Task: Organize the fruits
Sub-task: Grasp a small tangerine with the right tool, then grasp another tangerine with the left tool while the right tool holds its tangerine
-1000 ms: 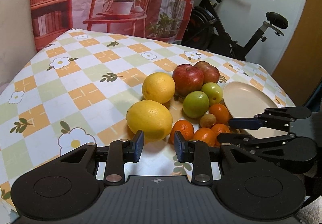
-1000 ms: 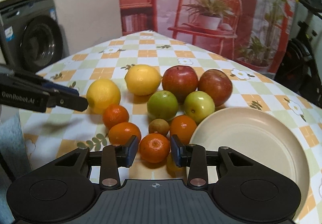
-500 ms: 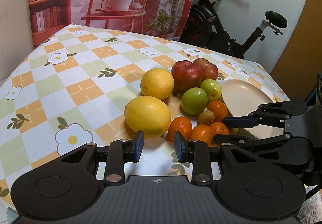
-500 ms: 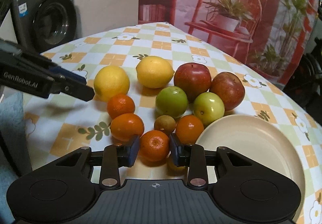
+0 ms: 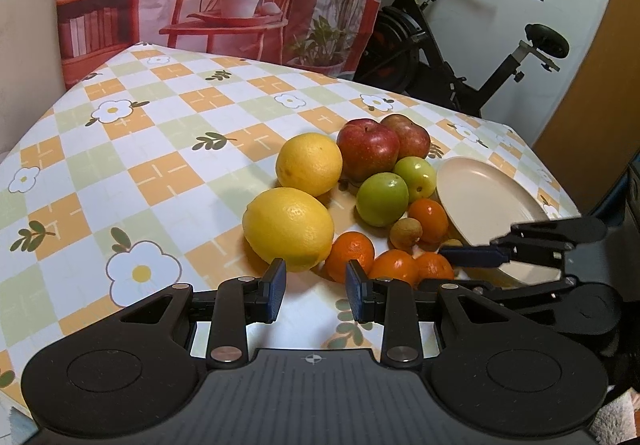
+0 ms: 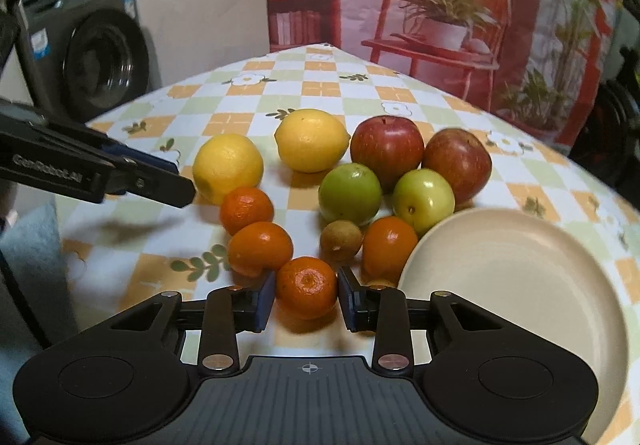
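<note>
Fruits are bunched together on a counter covered with an orange, green and white checked floral cloth, just left of an empty cream round plate. A small orange mandarin is seen right between the blue pads of the right gripper; the pads sit tight beside its sides, but actual contact can't quite be made out, so no grip is claimed. The left gripper is held nearly closed with nothing in it, its gap just in front of a big yellow lemon and another mandarin. Further back, a second lemon, two red apples and two green round fruits are packed close, touching or nearly so. Lots of bare cloth is left on the far and left side of the counter. The plate sits near the right edge.
</note>
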Demonstrator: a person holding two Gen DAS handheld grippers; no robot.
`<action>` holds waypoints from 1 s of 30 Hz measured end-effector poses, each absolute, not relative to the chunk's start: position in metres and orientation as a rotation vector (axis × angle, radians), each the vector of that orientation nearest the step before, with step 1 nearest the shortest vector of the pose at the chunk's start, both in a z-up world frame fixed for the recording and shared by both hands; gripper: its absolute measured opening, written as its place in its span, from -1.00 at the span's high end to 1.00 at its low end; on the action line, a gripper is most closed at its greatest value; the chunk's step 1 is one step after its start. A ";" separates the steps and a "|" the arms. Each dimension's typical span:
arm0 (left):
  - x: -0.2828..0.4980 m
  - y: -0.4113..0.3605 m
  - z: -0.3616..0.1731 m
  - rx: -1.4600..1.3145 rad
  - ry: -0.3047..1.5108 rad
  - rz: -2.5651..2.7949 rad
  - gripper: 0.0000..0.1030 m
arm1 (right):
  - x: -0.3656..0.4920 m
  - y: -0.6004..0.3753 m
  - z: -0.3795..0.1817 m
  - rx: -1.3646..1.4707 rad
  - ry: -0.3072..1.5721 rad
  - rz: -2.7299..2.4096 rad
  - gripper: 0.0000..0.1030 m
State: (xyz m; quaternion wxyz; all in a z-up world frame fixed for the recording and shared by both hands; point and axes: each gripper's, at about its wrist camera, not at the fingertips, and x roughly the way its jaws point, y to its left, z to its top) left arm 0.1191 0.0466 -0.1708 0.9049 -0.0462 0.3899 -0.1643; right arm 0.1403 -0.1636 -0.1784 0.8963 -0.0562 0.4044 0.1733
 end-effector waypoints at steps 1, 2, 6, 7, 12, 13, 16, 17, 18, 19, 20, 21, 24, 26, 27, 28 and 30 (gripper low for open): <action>0.119 0.046 -0.171 -0.098 0.810 -0.341 0.33 | 0.136 -0.164 -0.179 -0.098 0.838 0.356 0.40; 0.120 0.046 -0.172 -0.099 0.813 -0.343 0.33 | 0.132 -0.164 -0.179 -0.090 0.837 0.351 0.40; 0.120 0.042 -0.175 -0.092 0.829 -0.355 0.33 | 0.115 -0.163 -0.180 -0.068 0.827 0.327 0.40; 0.121 0.041 -0.176 -0.091 0.834 -0.360 0.33 | 0.111 -0.165 -0.181 -0.057 0.822 0.314 0.40; 0.120 0.033 -0.179 -0.076 0.848 -0.389 0.33 | 0.098 -0.176 -0.180 -0.028 0.809 0.244 0.40; 0.121 0.031 -0.180 -0.065 0.849 -0.388 0.33 | 0.096 -0.178 -0.179 -0.018 0.809 0.234 0.40; 0.125 0.029 -0.182 -0.067 0.858 -0.380 0.33 | 0.090 -0.185 -0.179 0.000 0.807 0.211 0.40; 0.126 0.028 -0.183 -0.071 0.861 -0.386 0.33 | 0.088 -0.187 -0.179 0.004 0.806 0.206 0.40; 0.127 0.027 -0.183 -0.072 0.866 -0.396 0.33 | 0.088 -0.188 -0.178 0.008 0.806 0.202 0.40; 0.127 0.024 -0.183 -0.071 0.871 -0.412 0.33 | 0.086 -0.190 -0.178 0.012 0.805 0.200 0.40; 0.127 0.021 -0.184 -0.067 0.873 -0.427 0.33 | 0.085 -0.191 -0.178 0.014 0.804 0.197 0.40; 0.126 0.017 -0.185 -0.062 0.875 -0.441 0.33 | 0.084 -0.191 -0.178 0.016 0.804 0.194 0.40; 0.125 0.005 -0.188 -0.039 0.882 -0.488 0.42 | 0.079 -0.194 -0.178 0.019 0.802 0.183 0.40; 0.127 -0.002 -0.190 -0.025 0.885 -0.504 0.55 | 0.077 -0.195 -0.178 0.023 0.800 0.175 0.40; 0.128 -0.005 -0.192 -0.018 0.882 -0.503 0.55 | 0.075 -0.196 -0.179 0.025 0.799 0.173 0.40; 0.130 -0.008 -0.193 -0.010 0.879 -0.493 0.55 | 0.074 -0.196 -0.178 0.025 0.799 0.171 0.40; 0.136 -0.010 -0.197 -0.017 0.882 -0.483 0.55 | 0.072 -0.197 -0.178 0.019 0.798 0.164 0.40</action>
